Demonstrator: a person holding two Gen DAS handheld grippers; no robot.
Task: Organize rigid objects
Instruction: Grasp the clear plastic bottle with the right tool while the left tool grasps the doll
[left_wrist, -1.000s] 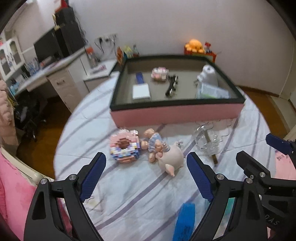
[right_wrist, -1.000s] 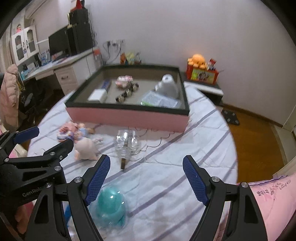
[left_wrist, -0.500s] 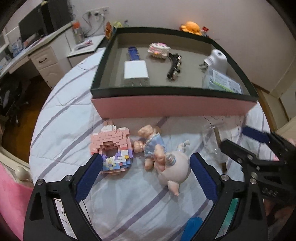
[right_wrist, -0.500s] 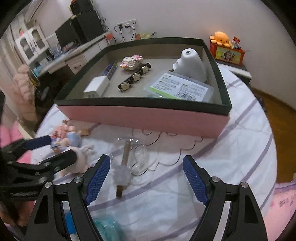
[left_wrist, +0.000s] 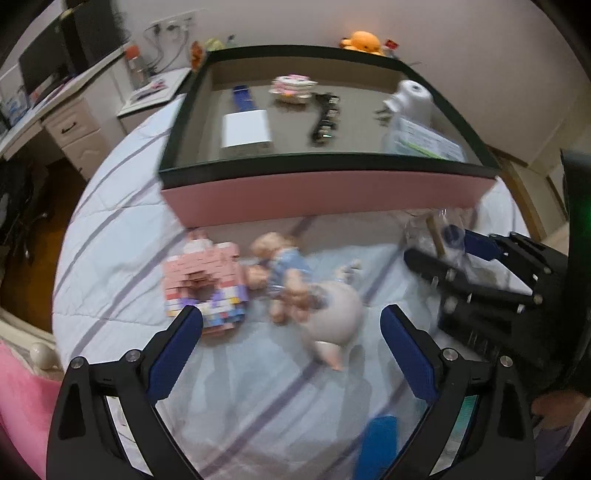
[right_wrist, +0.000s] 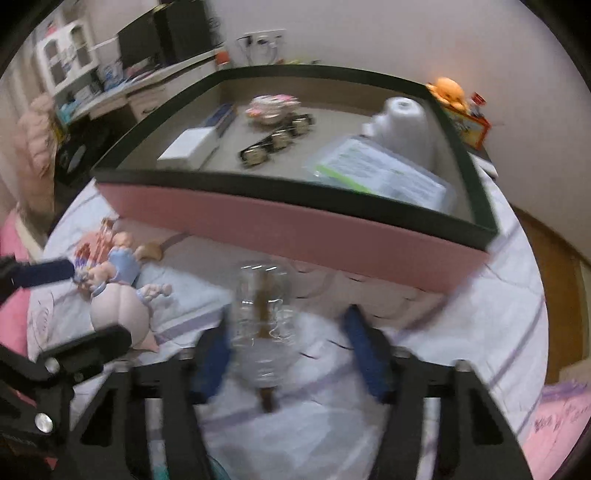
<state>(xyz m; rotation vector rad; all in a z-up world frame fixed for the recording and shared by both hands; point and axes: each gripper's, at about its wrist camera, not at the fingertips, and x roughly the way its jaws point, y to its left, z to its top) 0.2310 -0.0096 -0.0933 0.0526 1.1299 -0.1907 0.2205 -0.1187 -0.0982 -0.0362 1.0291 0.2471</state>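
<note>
In the left wrist view my left gripper (left_wrist: 291, 350) hangs open above the striped sheet, nothing between its pads. Just beyond it lie a pig-and-doll figure (left_wrist: 325, 314) and a pink brick-built toy (left_wrist: 207, 280). In the right wrist view my right gripper (right_wrist: 290, 350) has its jaws closing around a clear bottle with a brown stick inside (right_wrist: 264, 317). The left pad sits against the bottle and a gap shows at the right pad. The pink tray with a dark rim (right_wrist: 295, 225) stands just behind. The right gripper (left_wrist: 480, 266) also shows in the left wrist view.
The tray (left_wrist: 332, 195) holds a white box (left_wrist: 245, 129), a black strip (left_wrist: 325, 118), a white cone-shaped thing (left_wrist: 410, 99) and a packet (left_wrist: 424, 142). A blue object (left_wrist: 376, 443) lies near my left gripper. A desk with a monitor (left_wrist: 55, 81) stands left, wooden floor on the right.
Both grippers have sunk and tipped down toward the sheet. The right jaws have narrowed from wide open to around the clear bottle. The left jaws stay wide.
</note>
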